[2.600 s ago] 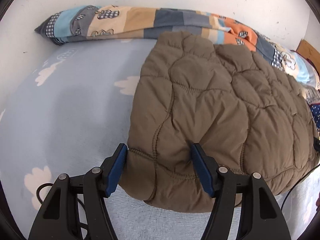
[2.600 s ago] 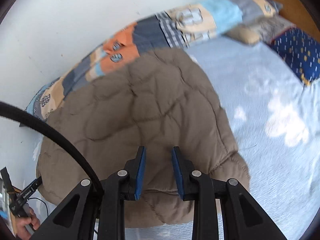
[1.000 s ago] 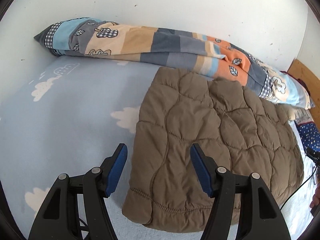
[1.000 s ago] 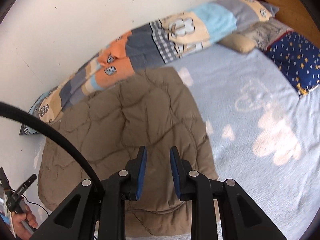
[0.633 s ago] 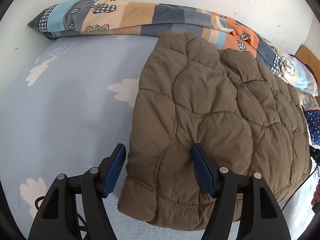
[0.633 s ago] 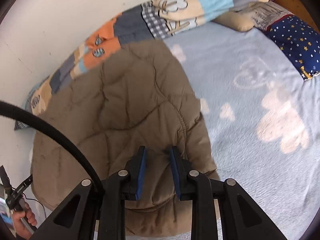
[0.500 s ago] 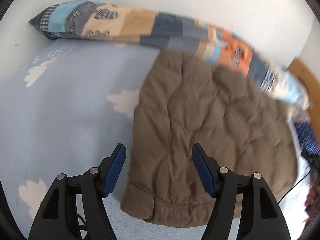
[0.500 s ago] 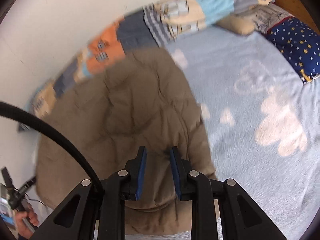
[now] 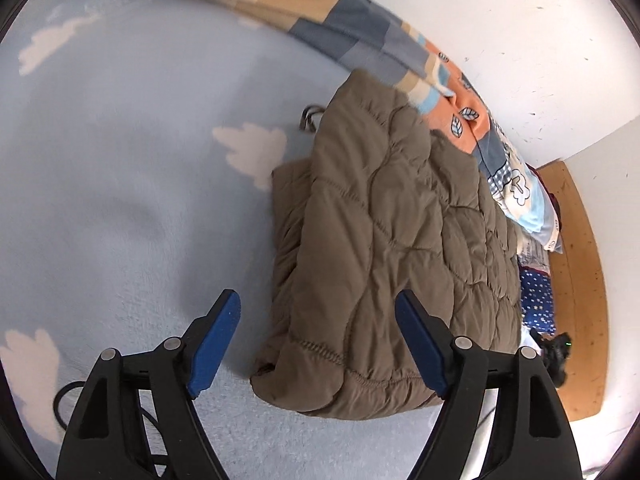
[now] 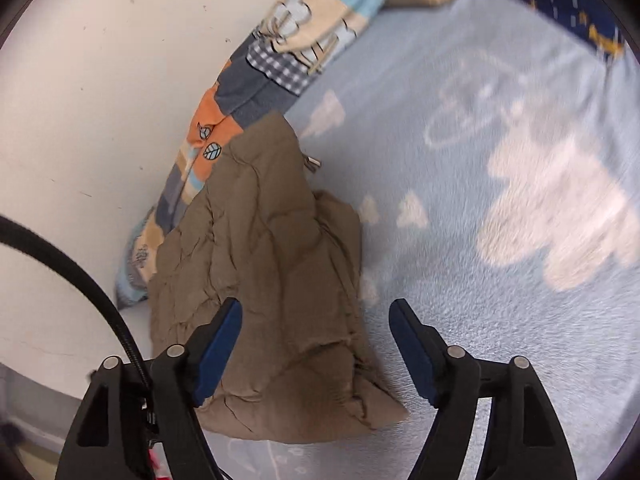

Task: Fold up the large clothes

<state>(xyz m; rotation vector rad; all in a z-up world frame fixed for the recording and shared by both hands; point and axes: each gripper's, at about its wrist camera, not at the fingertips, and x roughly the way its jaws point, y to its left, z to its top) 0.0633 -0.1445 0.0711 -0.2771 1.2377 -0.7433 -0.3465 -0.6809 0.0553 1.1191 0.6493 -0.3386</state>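
Note:
A brown quilted jacket [image 9: 380, 232] lies folded in a thick bundle on the light blue cloud-print bedsheet [image 9: 120, 200], its far end against the rolled quilt. My left gripper [image 9: 318, 320] hovers over the jacket's near corner with its jaws opening. The padding lies between the blue pads [image 9: 216, 336] but they do not press on it. In the right wrist view the jacket [image 10: 272, 280] sits left of centre. My right gripper [image 10: 316, 322] is above its near edge with its jaws opening wide, and its left pad [image 10: 220, 340] is close to the fabric.
A rolled patchwork quilt [image 9: 360, 40] runs along the white wall [image 10: 100, 80] behind the jacket. A navy starred pillow [image 9: 536, 300] and a wooden headboard [image 9: 580, 280] are at the far end. A black cable [image 10: 80, 272] crosses the right wrist view. Bare sheet [image 10: 500, 280] spreads beside the jacket.
The right jaws went from nearly shut on jacket fabric to wide apart. The left jaws widened too. Both grippers rolled and dropped closer, and the jacket now lies as a narrower, doubled bundle.

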